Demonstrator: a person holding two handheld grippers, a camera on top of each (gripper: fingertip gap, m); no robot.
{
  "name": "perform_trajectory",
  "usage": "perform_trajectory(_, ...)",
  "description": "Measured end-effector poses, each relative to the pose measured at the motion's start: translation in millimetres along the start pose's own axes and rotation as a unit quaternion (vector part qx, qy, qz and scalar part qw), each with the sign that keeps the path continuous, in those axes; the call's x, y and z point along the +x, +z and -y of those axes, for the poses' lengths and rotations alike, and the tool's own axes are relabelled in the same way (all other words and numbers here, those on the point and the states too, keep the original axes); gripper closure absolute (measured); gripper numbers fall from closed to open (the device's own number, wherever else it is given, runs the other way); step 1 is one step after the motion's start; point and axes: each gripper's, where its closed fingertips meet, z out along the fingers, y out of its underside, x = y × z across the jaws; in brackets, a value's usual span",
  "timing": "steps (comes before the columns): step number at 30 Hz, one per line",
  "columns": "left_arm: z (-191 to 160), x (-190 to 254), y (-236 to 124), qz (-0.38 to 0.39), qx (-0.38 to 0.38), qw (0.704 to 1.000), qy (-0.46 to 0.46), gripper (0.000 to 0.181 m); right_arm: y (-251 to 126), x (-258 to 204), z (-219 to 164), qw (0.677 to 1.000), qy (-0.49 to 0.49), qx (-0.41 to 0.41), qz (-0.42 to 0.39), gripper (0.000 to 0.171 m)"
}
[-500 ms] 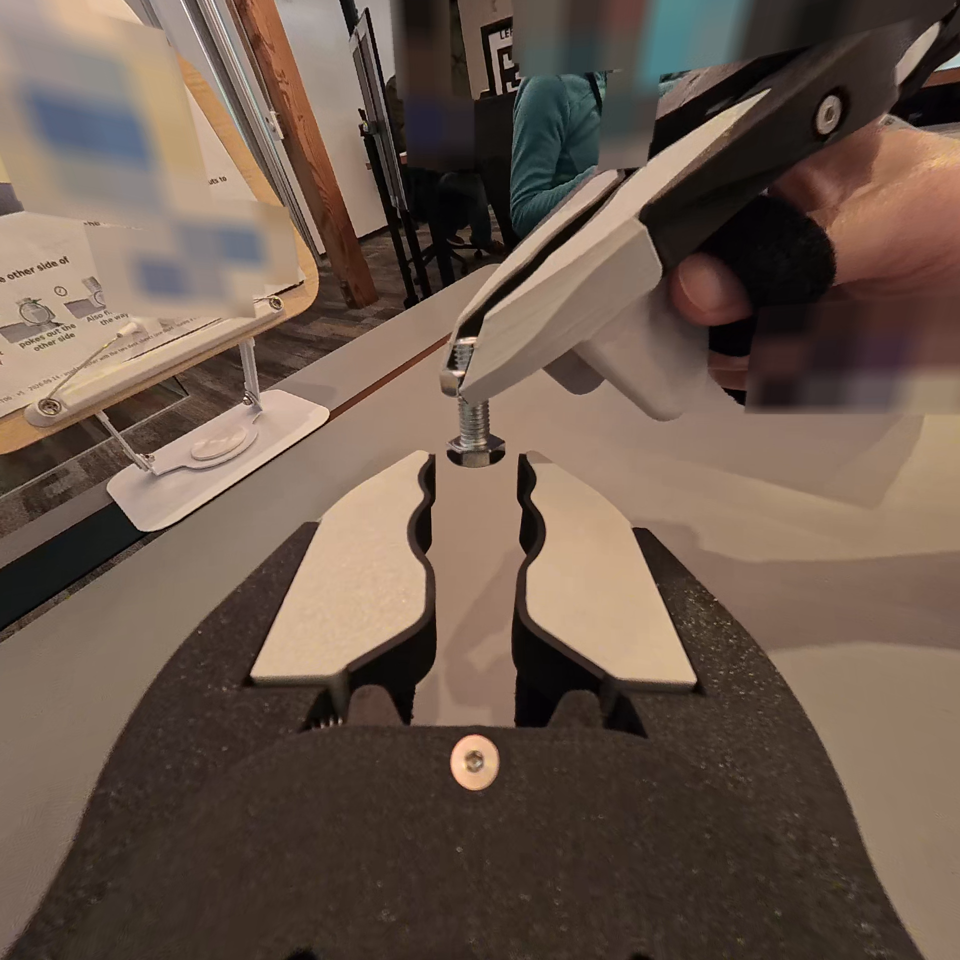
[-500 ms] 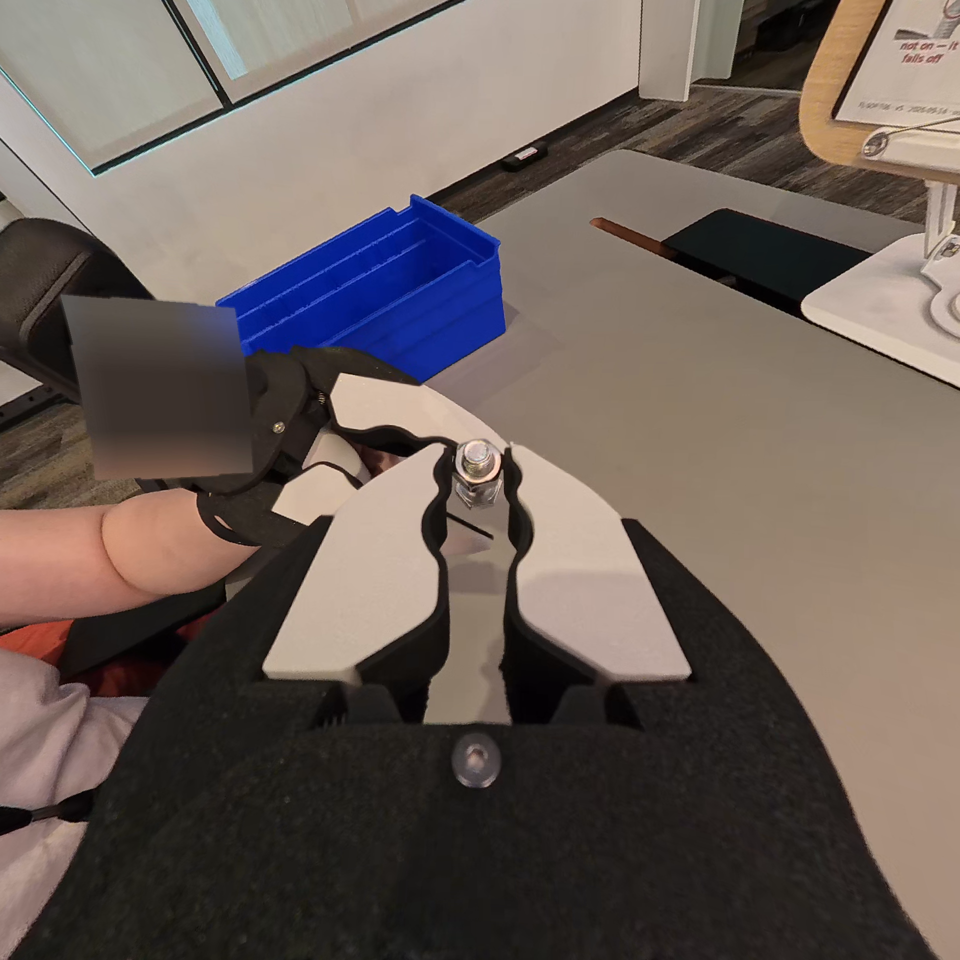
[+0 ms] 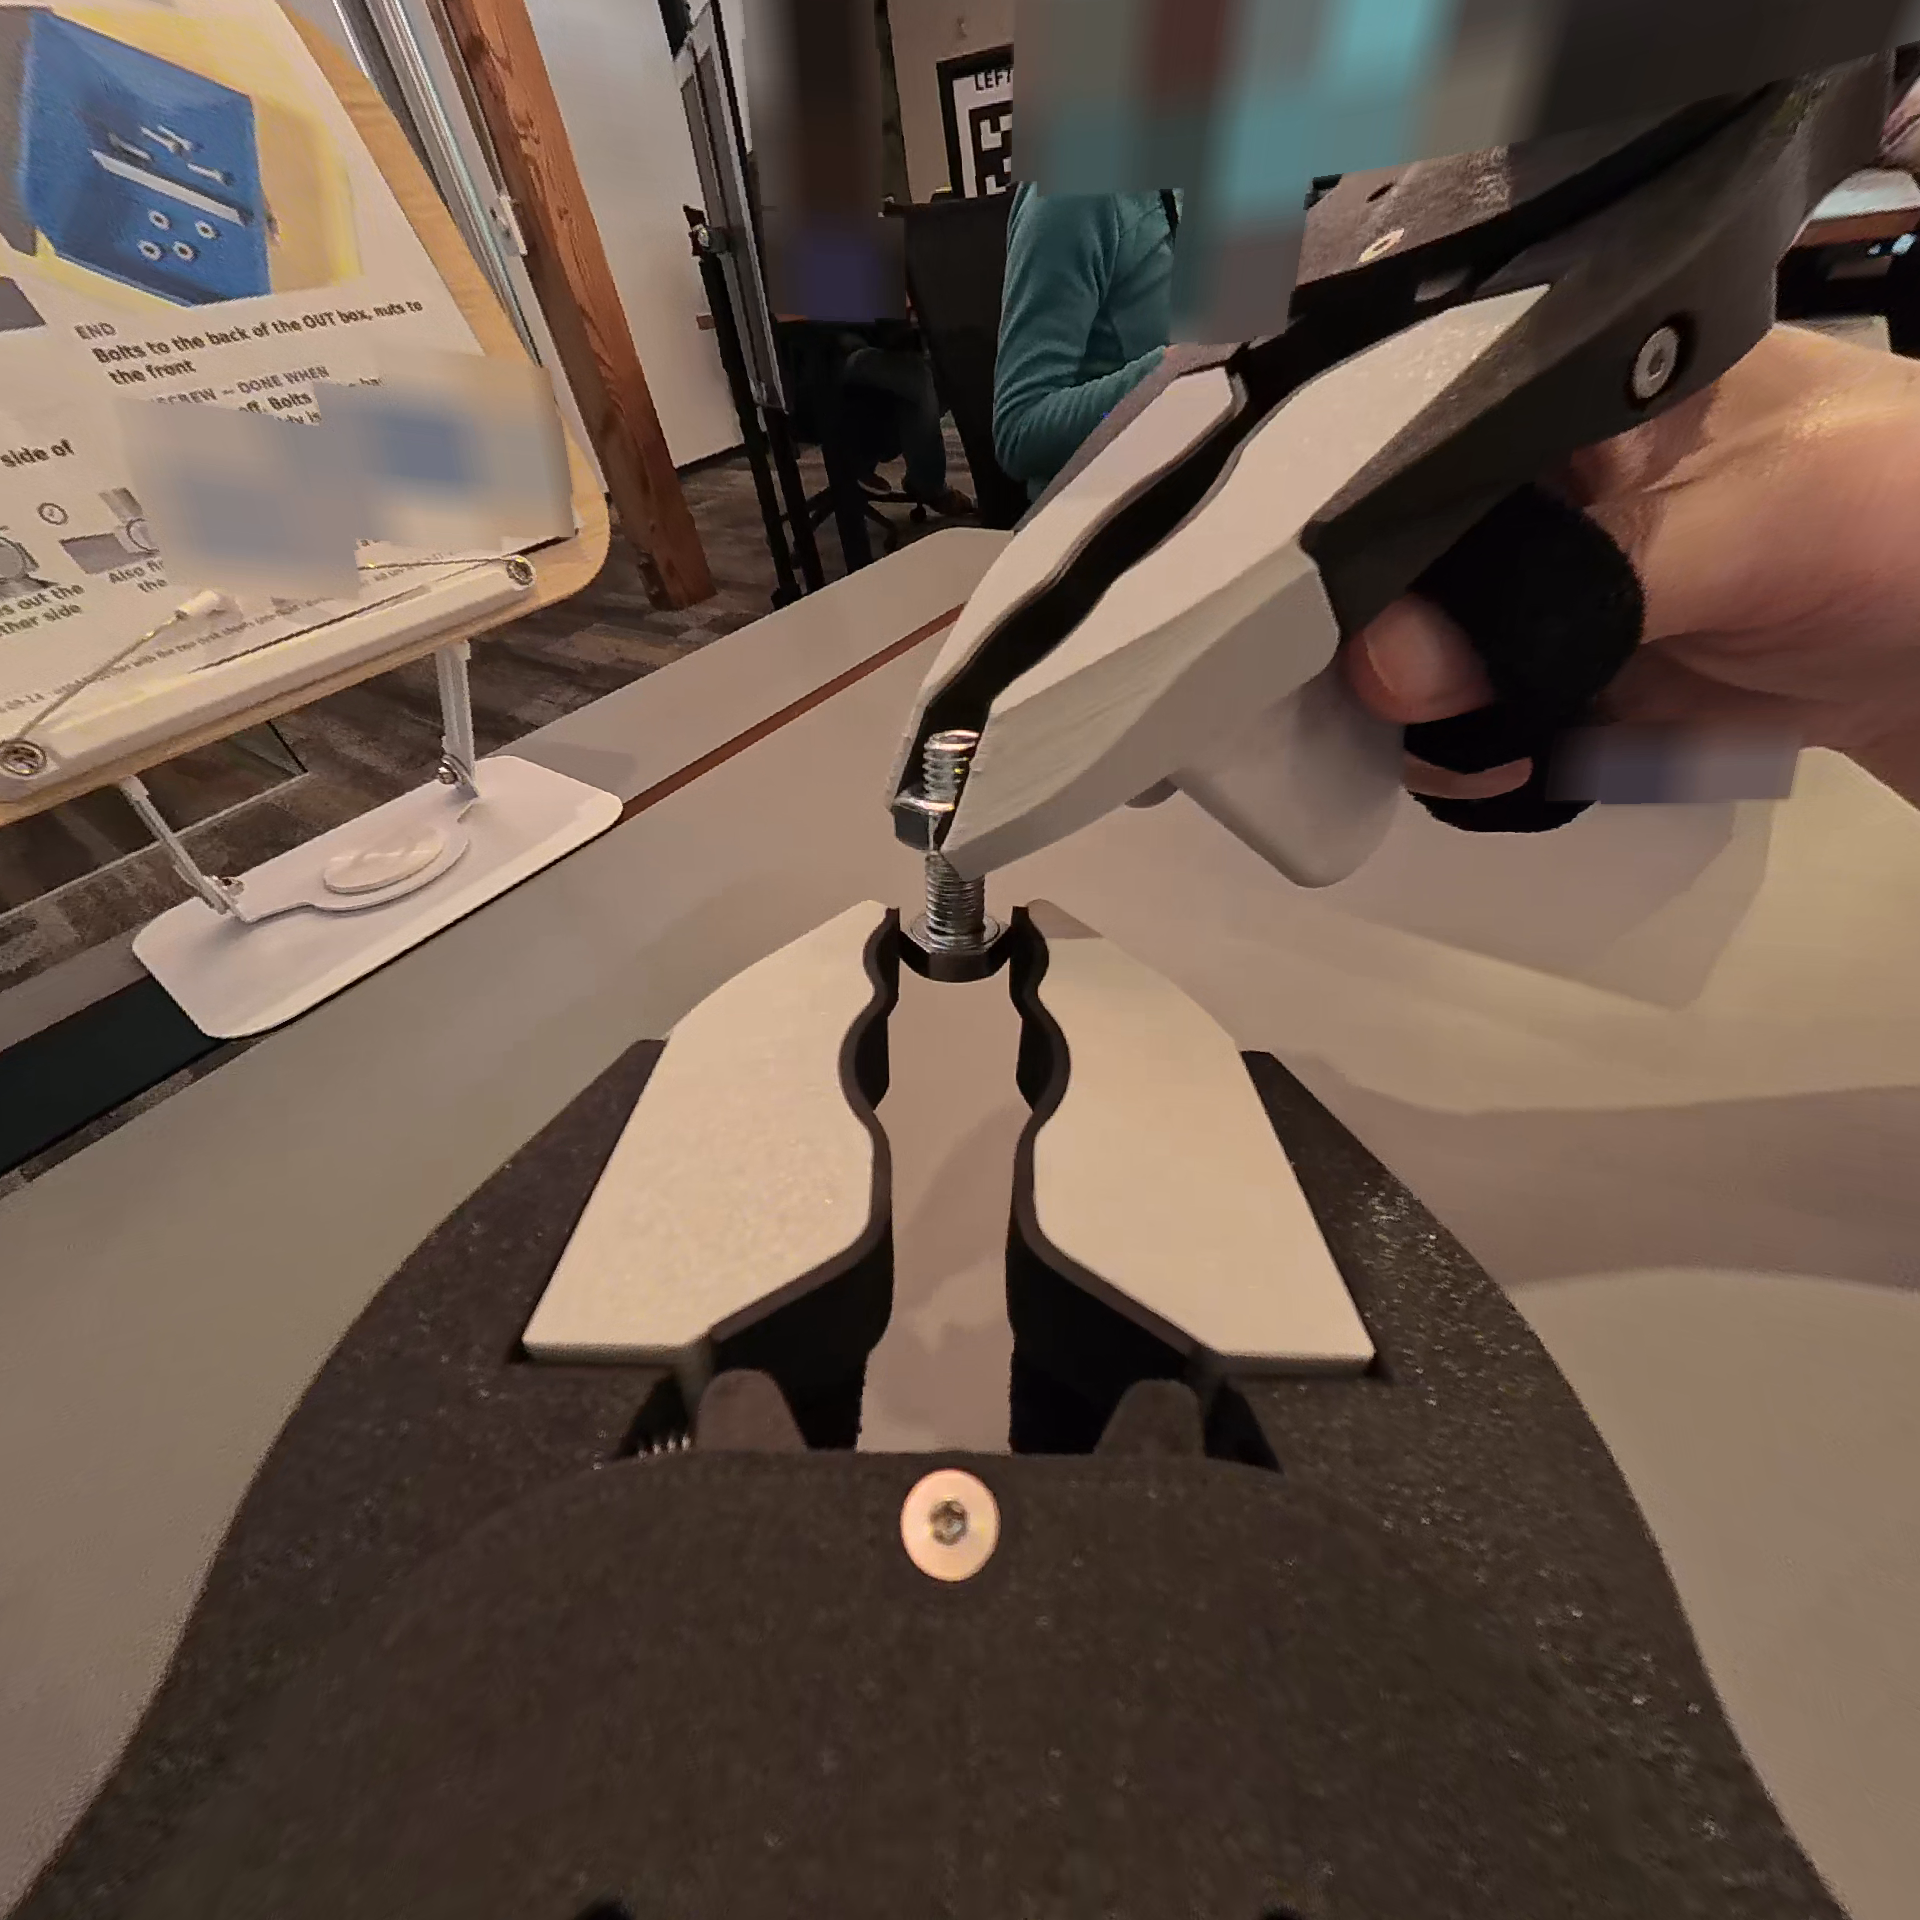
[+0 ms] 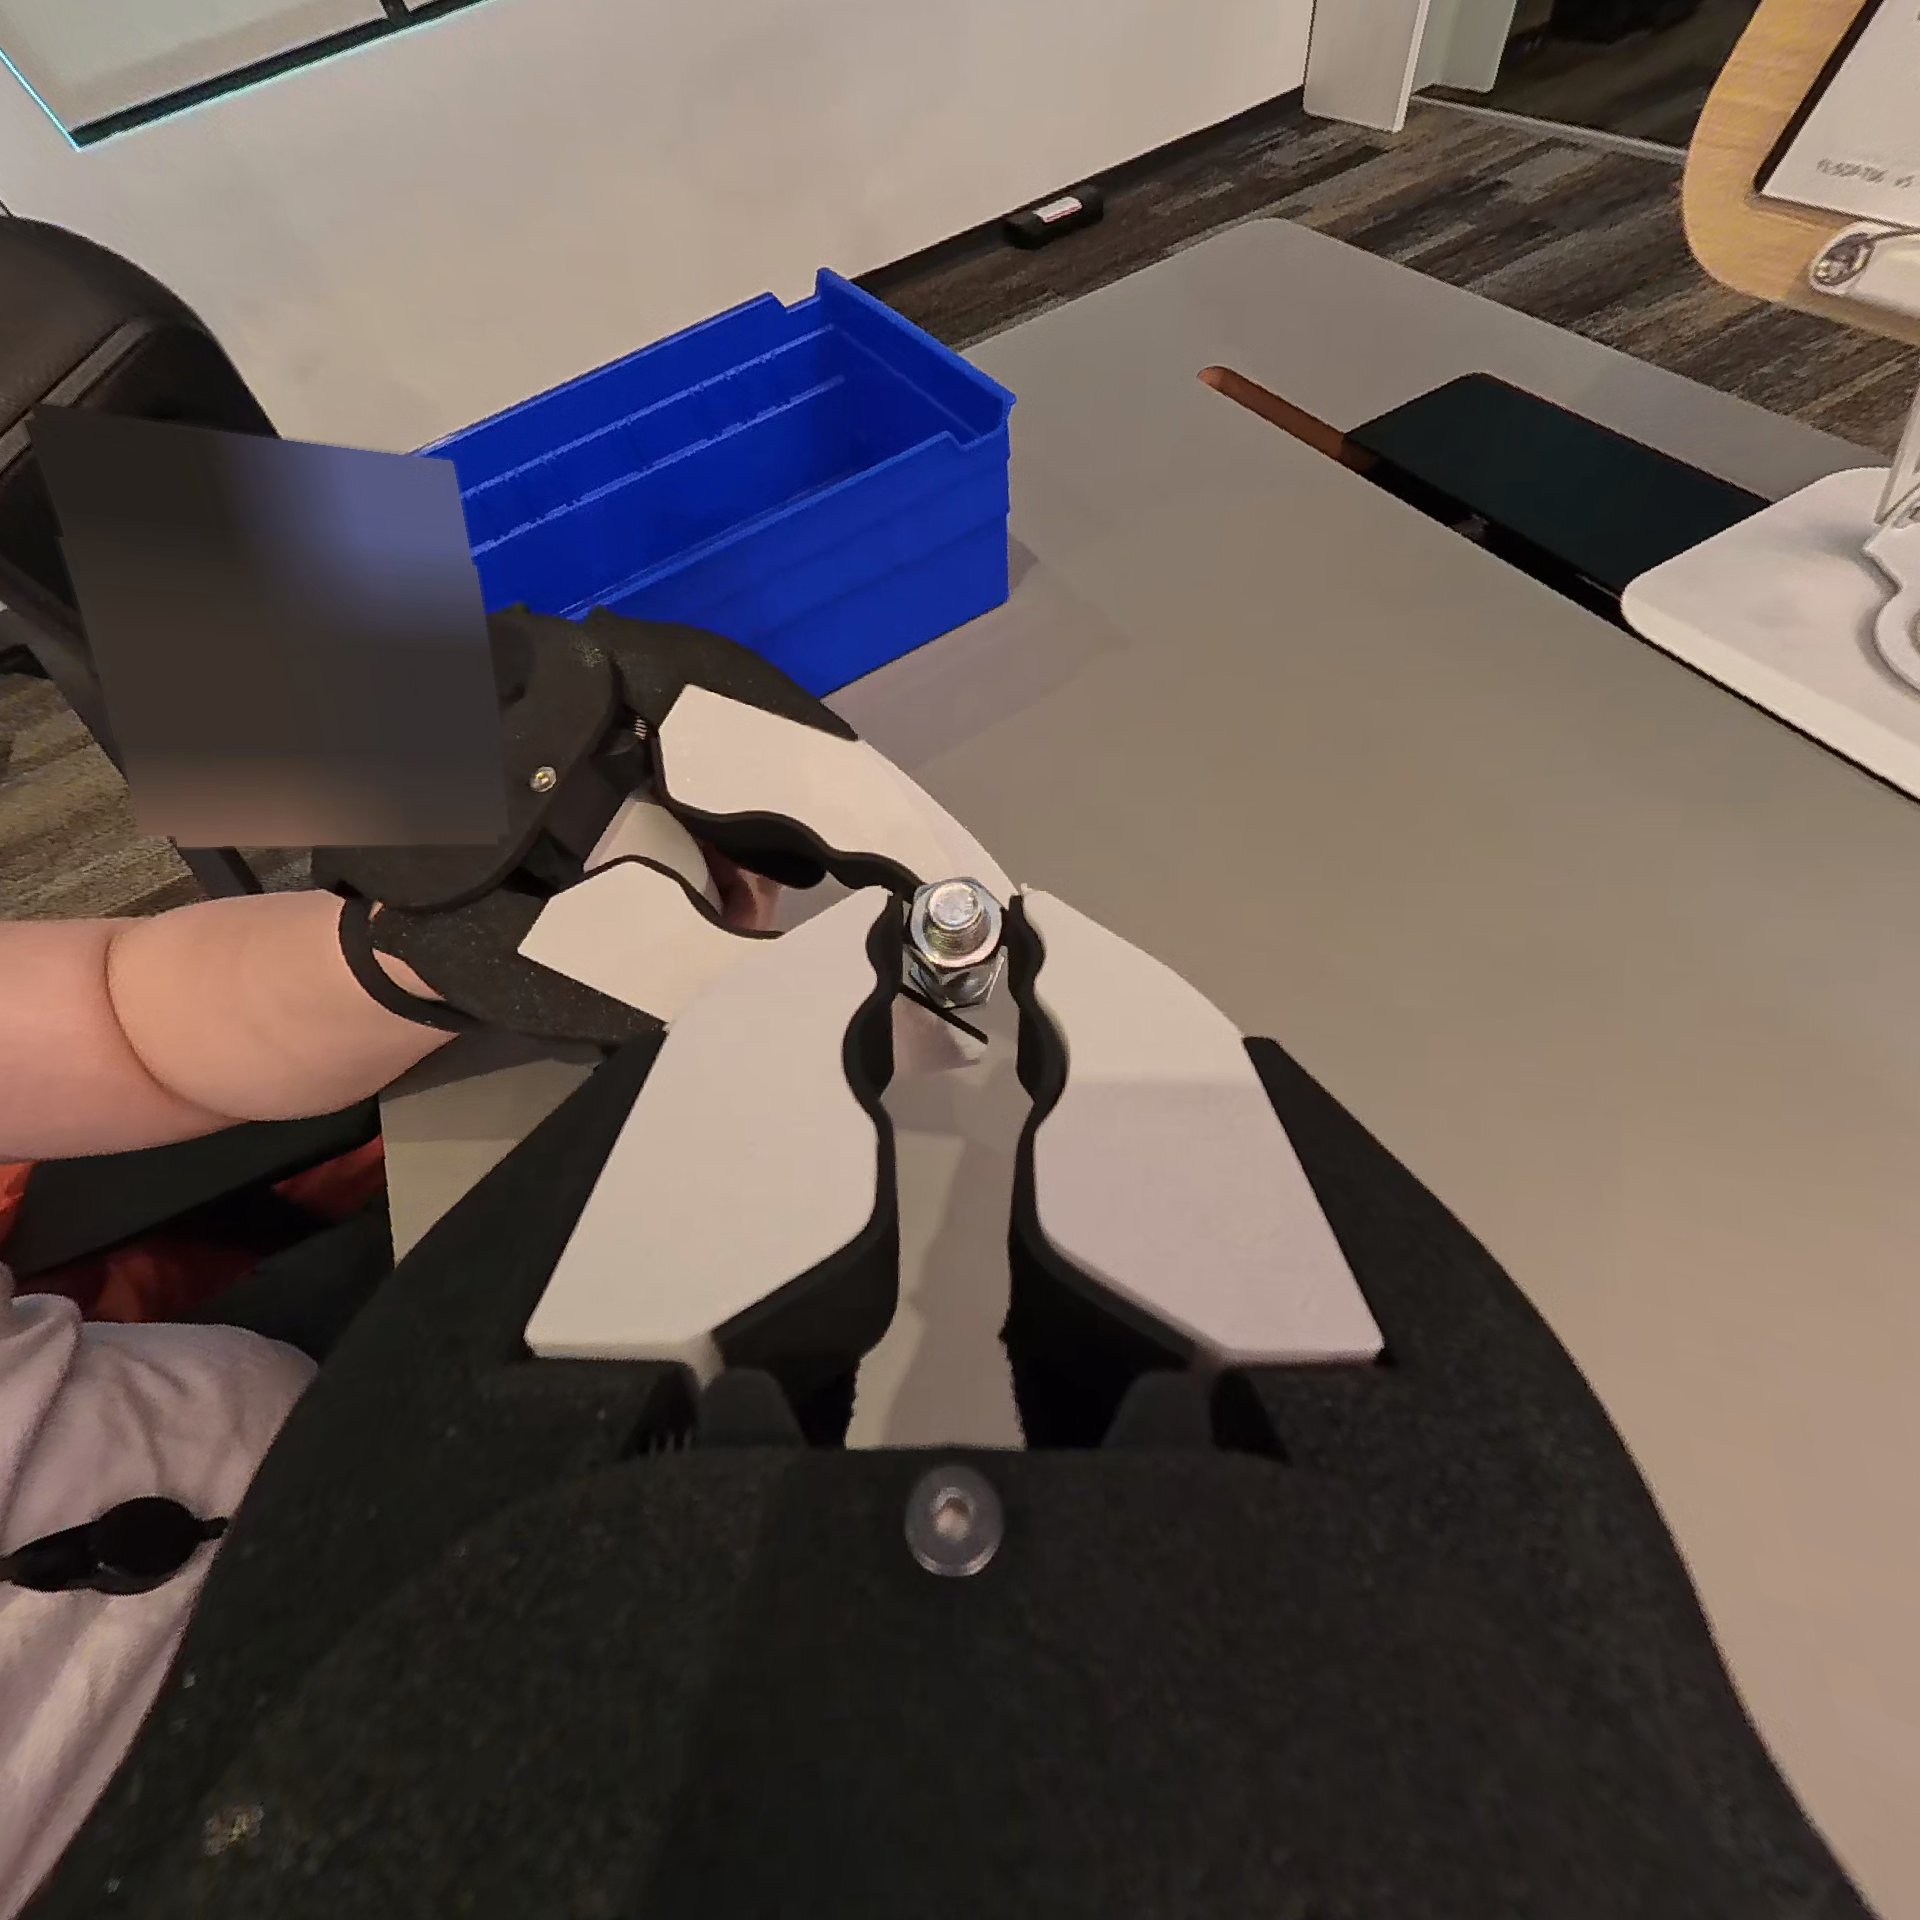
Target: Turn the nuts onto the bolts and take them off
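There is one bolt and one nut, both of shiny metal. The left gripper holds the hexagonal bolt head between its closed fingers, with the threaded shaft upright above the table. The right gripper has its fingers closed on the nut, high on the thread. The table is smooth and grey. One blue plastic bin stands on it, near a white wall.
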Motion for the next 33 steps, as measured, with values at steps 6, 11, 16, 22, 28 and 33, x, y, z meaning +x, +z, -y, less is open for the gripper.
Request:
perform_trajectory(6,-7.7,-8.7,-2.1,0.037,-0.007,0.999,0.011,0.162,1.5,2.8,2.9,0.999,0.046,-0.002,-0.016,0.135)
perform_trajectory(11,-13.8,-14.0,-1.3,0.066,-0.024,0.997,0.028,0.162,6.1,8.4,-3.8,0.995,0.052,-0.046,-0.067,0.137)
perform_trajectory(16,-14.4,-10.8,-1.7,0.052,-0.025,0.998,0.024,0.162,10.1,4.1,-8.9,0.995,0.010,-0.080,-0.065,0.154)
perform_trajectory(22,-13.0,13.1,-5.3,-0.070,-0.028,0.997,-0.022,0.162,-0.8,-10.2,-16.4,0.987,-0.116,-0.110,0.026,0.154)
perform_trajectory(28,-8.1,47.0,-16.1,-0.209,-0.022,0.976,-0.049,0.162,-19.5,-32.0,-26.1,0.963,-0.193,-0.092,0.165,0.155)
perform_trajectory(33,-8.4,20.1,-8.1,-0.104,-0.011,0.994,-0.038,0.162,-15.6,-12.0,-14.2,0.990,-0.098,-0.068,0.078,0.131)
